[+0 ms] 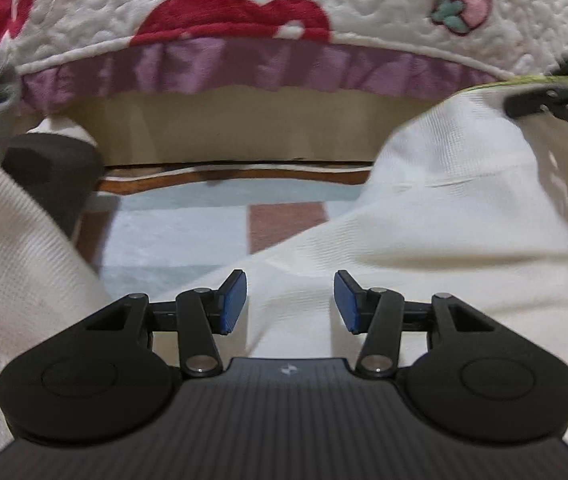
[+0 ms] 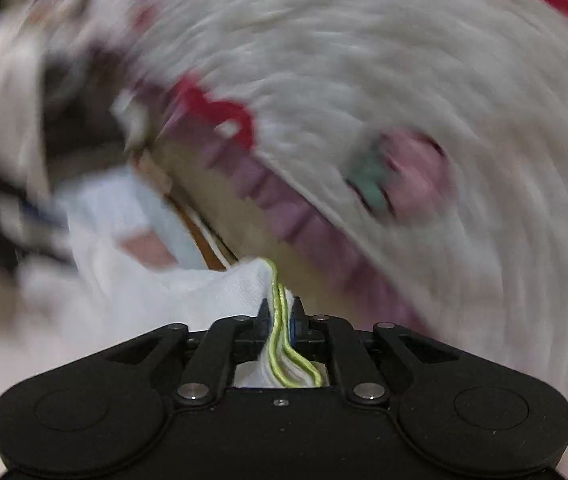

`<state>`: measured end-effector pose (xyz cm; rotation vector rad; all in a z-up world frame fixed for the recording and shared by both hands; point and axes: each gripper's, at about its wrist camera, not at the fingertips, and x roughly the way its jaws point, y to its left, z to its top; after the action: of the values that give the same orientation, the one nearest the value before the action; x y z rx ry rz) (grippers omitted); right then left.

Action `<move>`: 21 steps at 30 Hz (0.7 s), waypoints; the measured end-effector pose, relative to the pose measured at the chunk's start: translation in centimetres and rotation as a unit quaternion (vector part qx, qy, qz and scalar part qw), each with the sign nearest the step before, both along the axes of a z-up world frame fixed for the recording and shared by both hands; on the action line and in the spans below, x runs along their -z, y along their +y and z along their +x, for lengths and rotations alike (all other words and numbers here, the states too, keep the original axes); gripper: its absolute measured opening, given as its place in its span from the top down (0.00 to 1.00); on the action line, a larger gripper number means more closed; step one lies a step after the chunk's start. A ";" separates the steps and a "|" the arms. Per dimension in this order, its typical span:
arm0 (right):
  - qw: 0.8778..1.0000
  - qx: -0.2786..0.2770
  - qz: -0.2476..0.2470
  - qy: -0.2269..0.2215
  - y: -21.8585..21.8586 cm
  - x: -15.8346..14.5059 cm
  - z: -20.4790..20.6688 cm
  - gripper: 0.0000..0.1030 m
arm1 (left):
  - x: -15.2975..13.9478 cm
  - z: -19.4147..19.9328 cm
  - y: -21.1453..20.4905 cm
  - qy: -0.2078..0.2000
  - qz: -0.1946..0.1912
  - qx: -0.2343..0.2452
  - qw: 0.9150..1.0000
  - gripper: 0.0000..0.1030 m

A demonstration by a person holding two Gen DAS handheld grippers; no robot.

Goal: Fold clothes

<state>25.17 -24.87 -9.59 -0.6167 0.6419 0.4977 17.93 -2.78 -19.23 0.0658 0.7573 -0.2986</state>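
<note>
right gripper (image 2: 280, 320) pinches white garment (image 2: 172, 288) hem | hem runs along fingers

White garment (image 1: 424, 216) drapes both sides, leaving a clear gap over the mat (image 1: 180, 228); quilt (image 1: 284, 8) blocks beyond.

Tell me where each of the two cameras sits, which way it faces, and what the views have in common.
Left wrist: sits on the left gripper, looking forward and down over its open blue pads at the white garment, the floor mat and the quilted bedspread; the right gripper shows at upper right.
Right wrist: sits on the right gripper, shut on the garment's green-piped edge; the rest is motion-blurred.
Shared: the white garment, the bedspread's strawberry patch and its purple ruffle.
</note>
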 end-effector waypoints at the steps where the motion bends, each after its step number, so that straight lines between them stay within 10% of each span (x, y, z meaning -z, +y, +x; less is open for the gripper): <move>1: 0.998 -0.029 -0.048 0.004 0.7 0.7 1.1 0.92 | 0.2 0.3 0.3 0.004 0.002 -0.005 1.000 0.54; 6: 0.994 0.036 -0.102 0.032 0.7 5.6 5.0 0.80 | 1.3 1.1 1.2 0.031 0.024 -0.025 0.999 0.54; 8: 0.994 0.095 -0.047 0.022 -0.5 5.5 5.0 0.57 | 1.5 1.2 1.4 0.038 0.038 -0.031 0.998 0.54; 11: 0.984 0.175 0.038 0.021 -3.2 4.2 3.8 0.52 | 1.4 1.3 1.8 0.047 0.038 -0.038 0.997 0.54; 21: 0.902 0.310 0.257 0.154 -12.6 4.9 1.9 0.35 | 1.3 1.1 1.5 0.091 -0.008 -0.018 0.996 0.50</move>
<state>27.08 -37.51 -14.52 0.1864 0.9173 0.1419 18.98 -1.32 -20.52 0.0102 0.9349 -0.2789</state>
